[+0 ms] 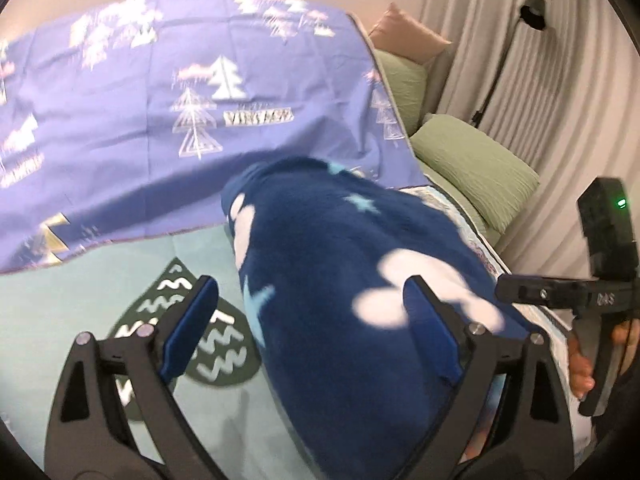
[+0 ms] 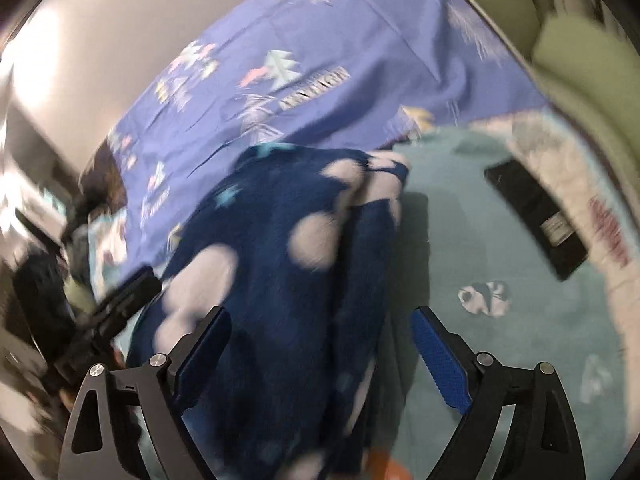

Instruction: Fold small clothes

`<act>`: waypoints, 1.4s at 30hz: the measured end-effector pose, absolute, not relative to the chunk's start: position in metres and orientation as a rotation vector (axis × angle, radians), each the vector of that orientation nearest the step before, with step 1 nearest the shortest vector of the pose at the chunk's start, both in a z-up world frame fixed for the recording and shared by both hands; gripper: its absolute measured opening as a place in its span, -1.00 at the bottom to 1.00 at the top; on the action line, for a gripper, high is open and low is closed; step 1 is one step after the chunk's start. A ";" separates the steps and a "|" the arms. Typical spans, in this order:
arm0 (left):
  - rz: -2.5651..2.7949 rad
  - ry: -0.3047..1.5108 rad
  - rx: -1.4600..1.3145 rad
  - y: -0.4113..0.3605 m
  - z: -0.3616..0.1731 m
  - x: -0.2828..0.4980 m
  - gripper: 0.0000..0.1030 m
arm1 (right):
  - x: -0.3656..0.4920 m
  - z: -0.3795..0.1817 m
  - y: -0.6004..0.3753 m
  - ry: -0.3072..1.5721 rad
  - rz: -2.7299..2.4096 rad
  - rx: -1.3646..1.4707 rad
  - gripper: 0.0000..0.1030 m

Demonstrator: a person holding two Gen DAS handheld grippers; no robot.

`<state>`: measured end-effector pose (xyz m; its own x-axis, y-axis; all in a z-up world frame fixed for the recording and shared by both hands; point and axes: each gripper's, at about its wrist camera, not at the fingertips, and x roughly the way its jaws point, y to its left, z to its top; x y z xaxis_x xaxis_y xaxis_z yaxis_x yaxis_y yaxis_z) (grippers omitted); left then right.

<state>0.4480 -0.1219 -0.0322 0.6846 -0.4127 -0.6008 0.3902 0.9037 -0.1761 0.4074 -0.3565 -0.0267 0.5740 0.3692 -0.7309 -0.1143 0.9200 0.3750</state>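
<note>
Your left hand-held gripper (image 1: 310, 312) is spread wide, its blue pads on either side of the dark navy fleece garment with white blotches and pale stars (image 1: 340, 264); the right pad touches the fleece. Your right hand-held gripper (image 2: 320, 334) is spread just as wide over the same fleece, gripping nothing. The garment lies bunched on the pale teal bedspread (image 2: 480, 240), beside a purple tree-print sheet (image 1: 140, 92). Both views are blurred.

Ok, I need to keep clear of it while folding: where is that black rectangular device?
The black device shows only in the right wrist view, upper right, lying on the teal sheet beyond the right gripper, right of the navy fleece garment.
</note>
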 end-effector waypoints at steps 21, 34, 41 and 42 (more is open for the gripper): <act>-0.365 0.407 0.198 -0.131 0.092 0.178 0.95 | 0.126 0.102 -0.284 0.573 0.062 0.074 0.81; -0.207 0.453 0.159 -0.088 0.074 0.075 0.98 | 0.026 0.081 -0.273 0.497 -0.052 0.169 0.93; -0.205 0.416 0.168 -0.081 0.077 0.040 0.98 | -0.001 0.088 -0.252 0.472 -0.055 0.106 0.96; -0.206 0.414 0.167 -0.081 0.077 0.037 0.98 | -0.003 0.089 -0.250 0.471 -0.057 0.099 0.96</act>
<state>0.0366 -0.0806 0.0767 0.8954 -0.1635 -0.4142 0.2313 0.9656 0.1191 -0.0026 -0.2502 0.0886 0.8897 -0.0323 -0.4554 0.0781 0.9936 0.0822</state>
